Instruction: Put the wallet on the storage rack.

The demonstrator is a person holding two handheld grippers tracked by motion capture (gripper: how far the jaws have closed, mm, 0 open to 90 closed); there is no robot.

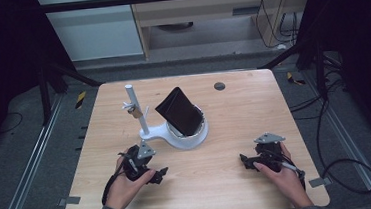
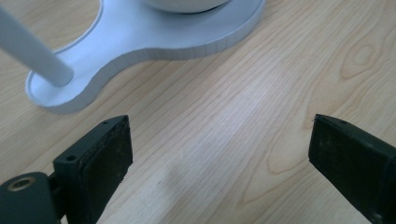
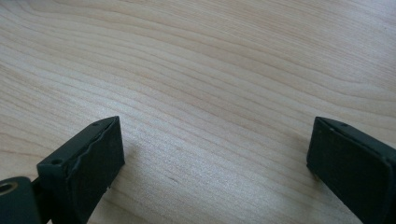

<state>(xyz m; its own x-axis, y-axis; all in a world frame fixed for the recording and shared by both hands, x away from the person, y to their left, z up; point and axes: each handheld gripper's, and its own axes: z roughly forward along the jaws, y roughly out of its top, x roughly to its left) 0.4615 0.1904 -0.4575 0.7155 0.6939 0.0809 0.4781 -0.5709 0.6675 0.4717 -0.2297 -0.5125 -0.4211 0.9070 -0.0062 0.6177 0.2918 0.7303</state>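
A white stand (image 1: 176, 138) sits mid-table, with an upright white post (image 1: 136, 108) at its left and a round cup part at its right. A black folded wallet-like object (image 1: 180, 112) leans tilted in that cup. A small key-like piece (image 1: 135, 110) hangs on the post. My left gripper (image 1: 160, 174) rests low on the table in front of the stand, open, nothing between its jaws. In the left gripper view the stand's base (image 2: 140, 42) and post foot (image 2: 37, 58) lie just ahead. My right gripper (image 1: 244, 160) rests at the front right, open over bare wood (image 3: 210, 102).
A small dark round disc (image 1: 219, 86) lies near the table's far edge. Cables (image 1: 349, 167) run on the floor at the right. Dark frame bars (image 1: 70, 73) stand beyond the far corners. Bare wood lies between the two grippers.
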